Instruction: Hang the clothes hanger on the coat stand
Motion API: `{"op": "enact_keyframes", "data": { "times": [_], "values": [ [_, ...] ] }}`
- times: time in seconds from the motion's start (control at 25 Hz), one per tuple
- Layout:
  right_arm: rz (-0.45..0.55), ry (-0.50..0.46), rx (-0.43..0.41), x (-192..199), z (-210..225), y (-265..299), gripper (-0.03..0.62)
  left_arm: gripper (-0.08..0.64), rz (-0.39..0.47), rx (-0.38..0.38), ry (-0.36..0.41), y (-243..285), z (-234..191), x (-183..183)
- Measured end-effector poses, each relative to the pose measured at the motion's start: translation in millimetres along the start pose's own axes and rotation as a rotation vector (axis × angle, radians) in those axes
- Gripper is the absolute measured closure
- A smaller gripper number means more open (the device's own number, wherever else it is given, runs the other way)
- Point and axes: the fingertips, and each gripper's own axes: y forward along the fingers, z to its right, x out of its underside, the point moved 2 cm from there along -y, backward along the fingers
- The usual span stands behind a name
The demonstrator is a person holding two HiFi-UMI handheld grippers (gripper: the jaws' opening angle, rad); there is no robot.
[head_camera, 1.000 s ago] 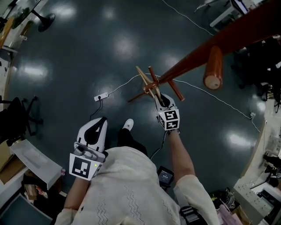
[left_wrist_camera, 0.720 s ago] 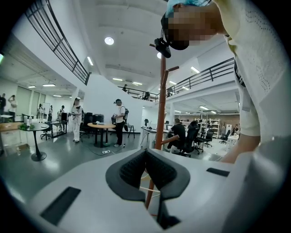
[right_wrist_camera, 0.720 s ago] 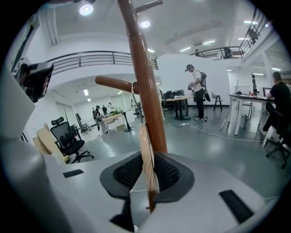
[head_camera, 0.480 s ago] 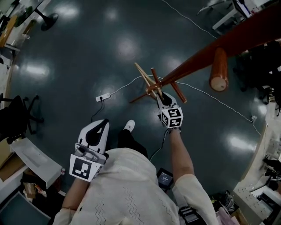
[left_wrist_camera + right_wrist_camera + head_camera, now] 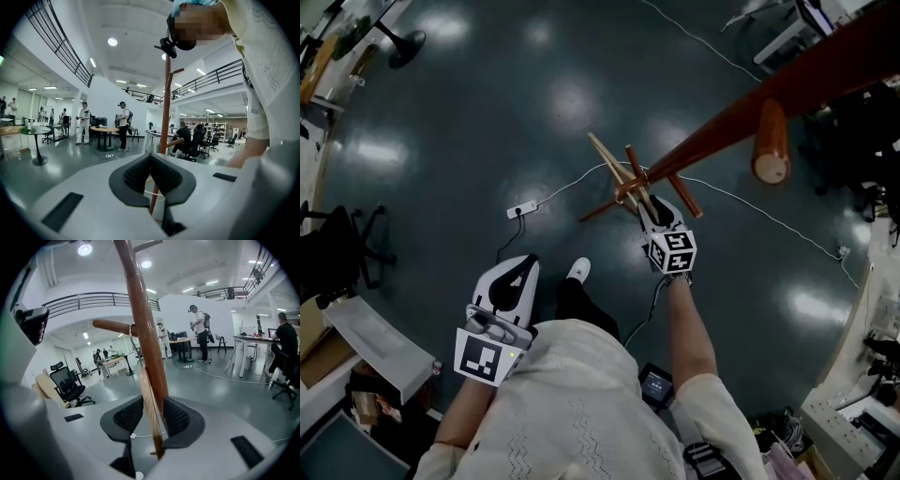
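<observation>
The brown wooden coat stand (image 5: 741, 103) runs from upper right toward the floor, with a thick peg (image 5: 772, 141) sticking out. A light wooden hanger (image 5: 614, 169) lies against the pole near its base legs. My right gripper (image 5: 645, 202) is at the hanger. In the right gripper view the hanger's bar (image 5: 149, 399) stands between the pads beside the pole (image 5: 140, 310), its hook up at a peg (image 5: 112, 326). The jaws (image 5: 151, 414) are opening, and a gap shows at the left pad. My left gripper (image 5: 517, 267) (image 5: 151, 157) hangs shut and empty by the person's side.
A white power strip (image 5: 520, 208) and a long cable (image 5: 750, 202) lie on the dark glossy floor. An office chair (image 5: 337, 248) and a desk (image 5: 370, 342) stand at the left, more desks at the right edge. Several people stand at tables (image 5: 105, 129) in the background.
My right gripper has drifted slightly down and to the right along the hanger. The left gripper has barely moved.
</observation>
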Motion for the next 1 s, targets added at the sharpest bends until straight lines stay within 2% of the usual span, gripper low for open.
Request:
{"op": "enact_keyframes", "data": {
  "times": [0.36,0.52,0.6,0.76,0.8,0.92,1.0],
  "values": [
    [0.052,-0.008,0.004,-11,-7,-34,0.459,0.548,0.002,-0.001,-0.034,-11,-7,10],
    [0.073,-0.023,0.038,-16,-14,-59,0.459,0.548,0.019,0.050,-0.020,-12,-1,9],
    [0.115,0.007,0.053,-21,-23,-75,0.460,0.548,0.021,0.067,-0.023,-15,1,11],
    [0.269,0.137,0.089,-42,-53,-115,0.462,0.548,0.027,0.099,-0.034,-24,-7,13],
    [0.300,0.157,0.099,-47,-62,-123,0.468,0.548,0.030,0.108,-0.035,-26,-11,13],
    [0.348,0.167,0.147,-58,-92,-146,0.556,0.548,0.043,0.143,-0.045,-33,-21,15],
    [0.355,0.161,0.175,-64,-112,-160,0.573,0.548,0.047,0.175,-0.044,-38,-23,16]
  ]
}}
